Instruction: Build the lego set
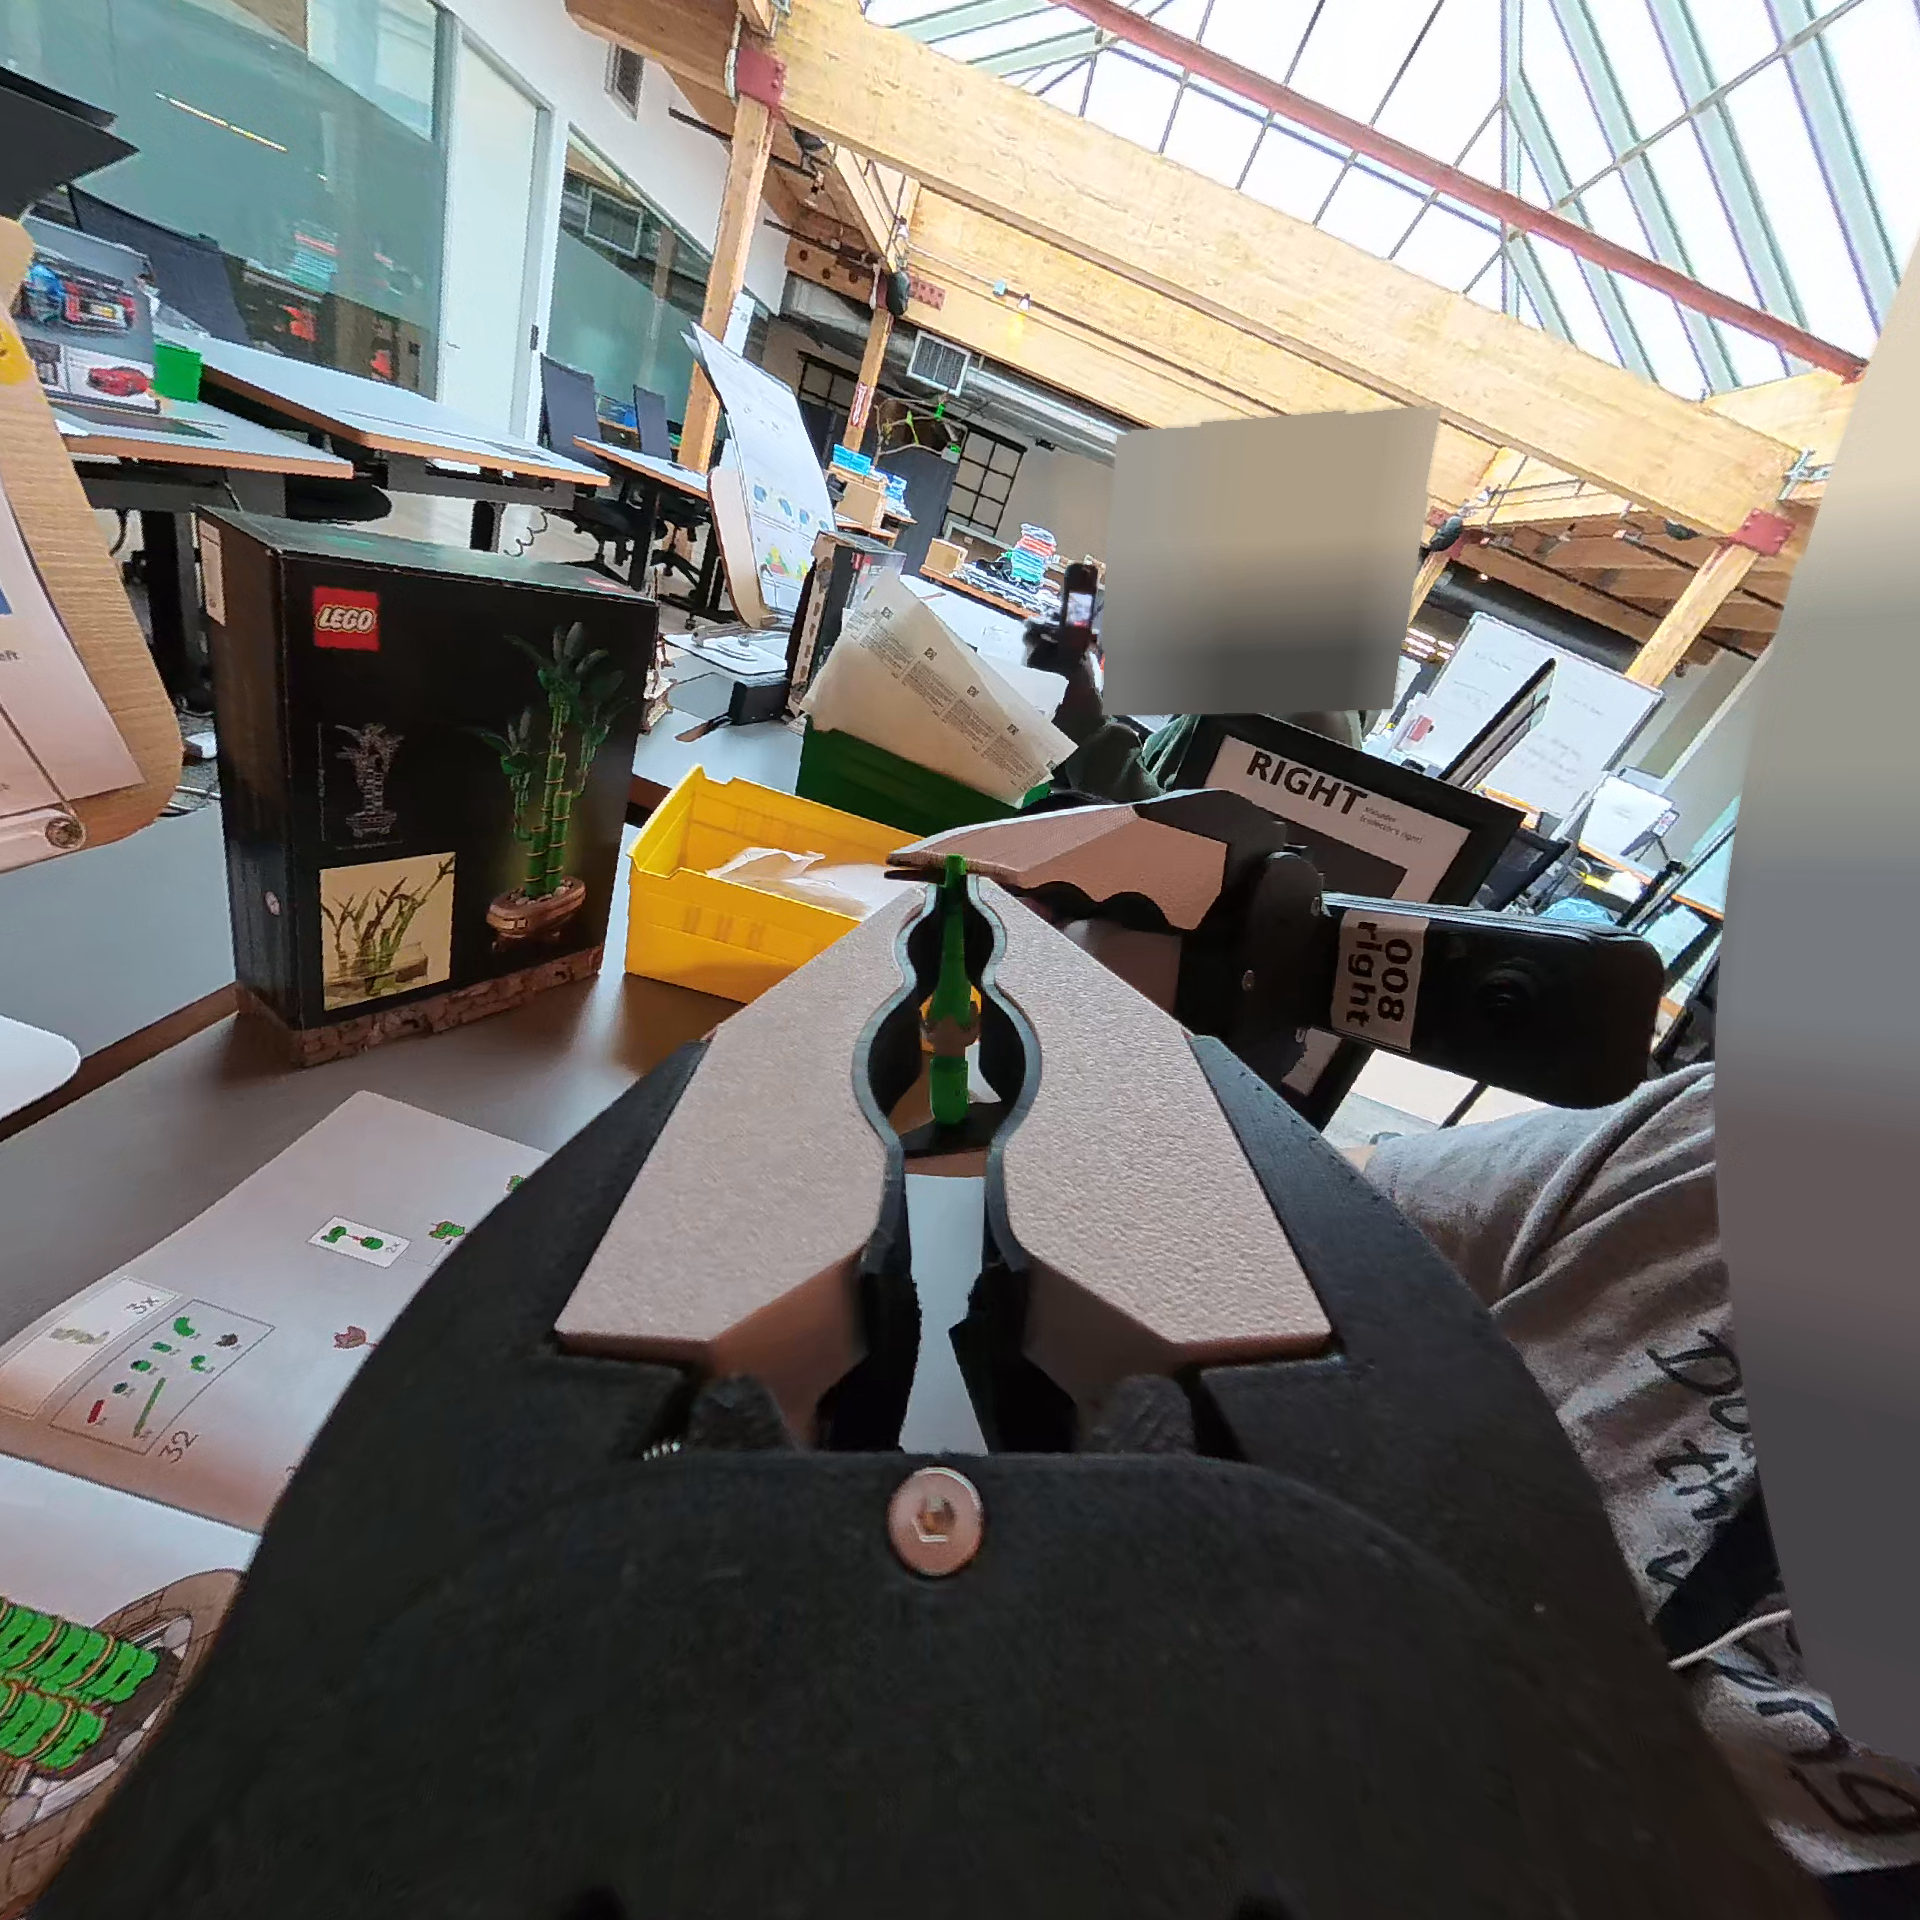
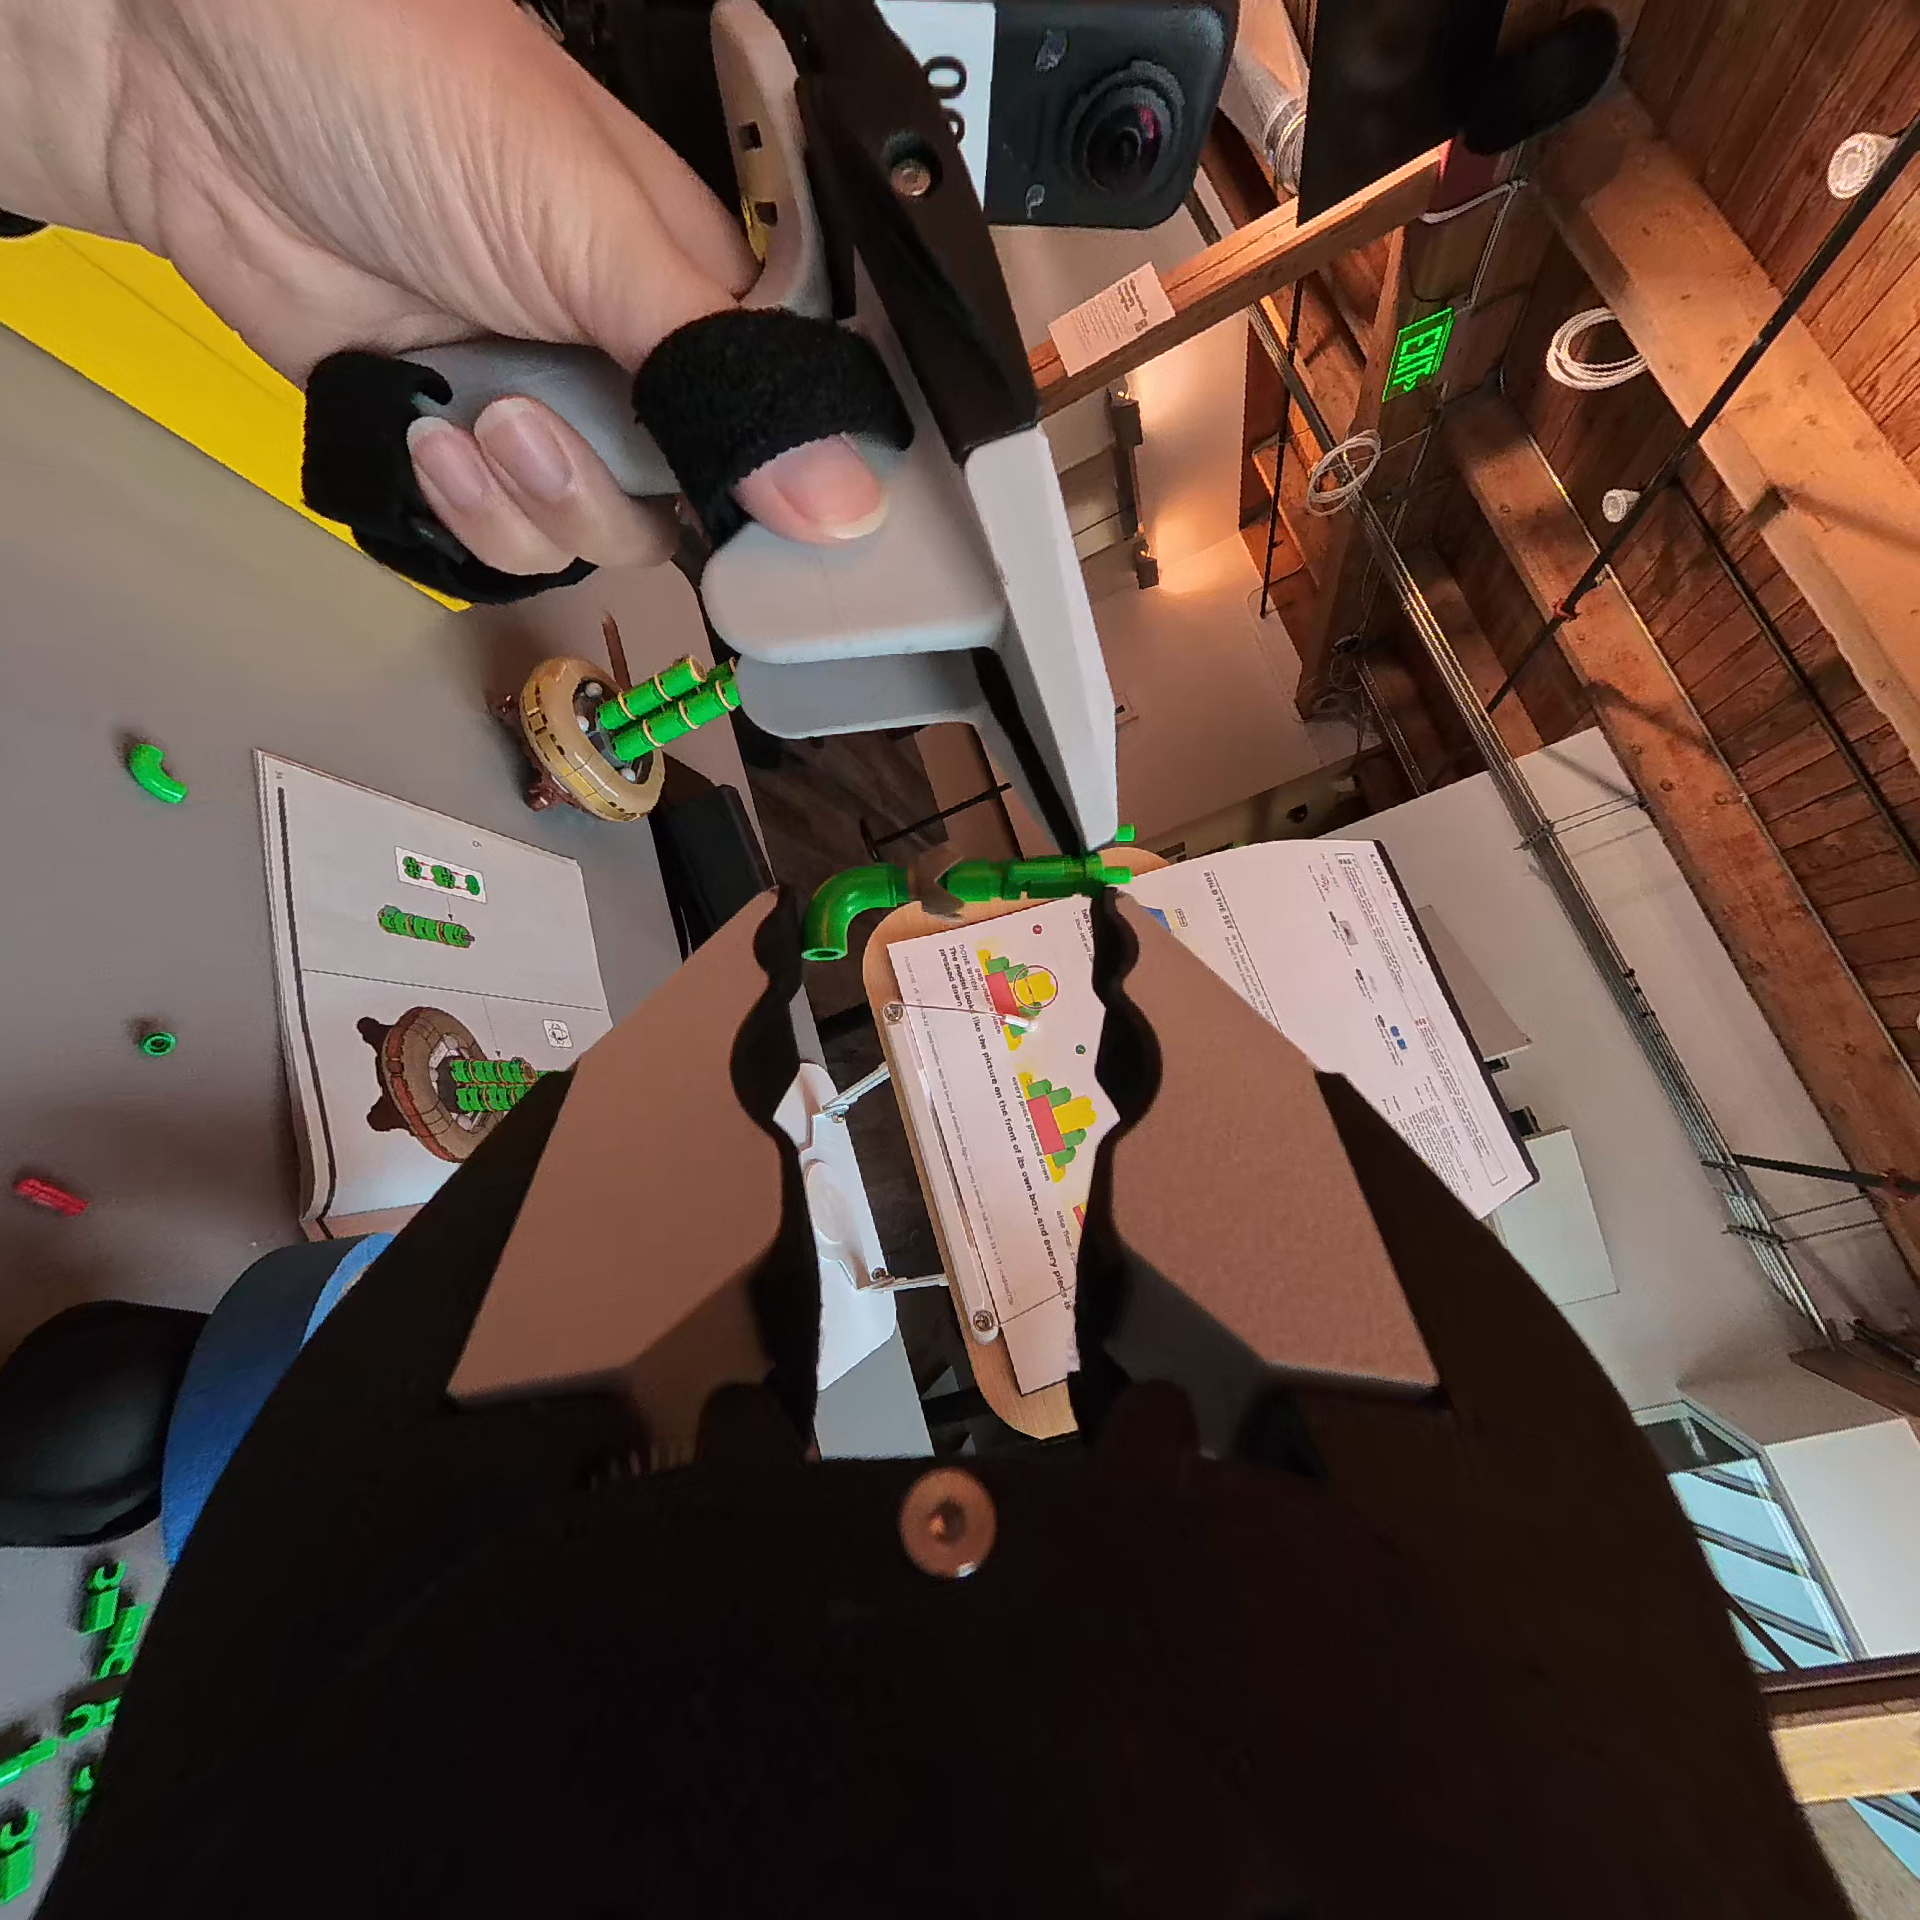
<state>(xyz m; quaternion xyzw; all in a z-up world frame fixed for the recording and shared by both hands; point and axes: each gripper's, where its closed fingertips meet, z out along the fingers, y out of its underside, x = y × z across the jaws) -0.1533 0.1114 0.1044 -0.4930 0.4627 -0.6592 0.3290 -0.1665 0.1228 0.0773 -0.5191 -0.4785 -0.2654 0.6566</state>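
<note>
Far to the left of the left gripper (image 1: 948, 914), a dark Lego box (image 1: 416, 774) stands upright on the bench (image 1: 114, 935), with an open instruction booklet (image 1: 260, 1288) lying nearer, low on the same side. Just left of the fingertips and beyond them sits a yellow bin (image 1: 727, 894). The left gripper is clenched on a slim green stem piece (image 1: 948, 997), which runs lengthwise between its two fingers and pokes out past the tips. There the right gripper (image 1: 940, 868) comes in from the right, its tips touching the stem's far end.

In the right wrist view, the right gripper (image 2: 940, 904) stands with its jaws apart around the stem assembly (image 2: 1023, 878) and its green elbow (image 2: 852, 904). Left of it on the bench are loose green pieces (image 2: 156, 774) and the round potted base (image 2: 597, 738).
</note>
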